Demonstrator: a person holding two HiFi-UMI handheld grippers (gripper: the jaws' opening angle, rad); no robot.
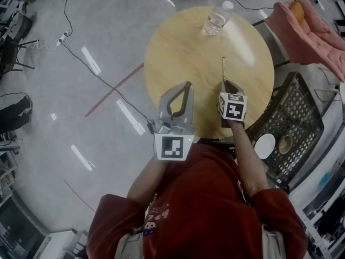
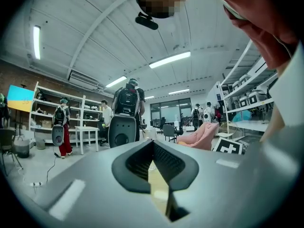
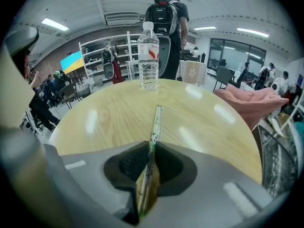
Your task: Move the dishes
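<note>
Nearest, two grippers are held out over the near side of a round wooden table (image 1: 178, 53). The left gripper (image 1: 188, 84) (image 2: 153, 144) is closed at its tips, and nothing is held in it; only a thin strip of table is seen between its pads.

Just beside it, the right gripper (image 1: 224, 82) (image 3: 151, 146) is clamped on a plate (image 1: 223, 69) (image 3: 155, 122). The plate is held on its edge, so it is seen only as a thin line pointing away across the table. Green specks are seen along its rim. Whether it touches the table cannot be told.

To the right, beside the table, a black mesh basket (image 1: 302, 112) is seen. At its near end a white dish (image 1: 264, 145) and a brown bowl (image 1: 285, 144) are seen side by side. Nothing can be made out inside the bowl. The rest of the basket is seen bare.

At the far side of the table, a clear bottle (image 1: 216, 18) (image 3: 148, 56) with a white cap is stood upright. How full it is cannot be told.

Past the basket, a pink cloth (image 1: 310, 31) is draped.
</note>
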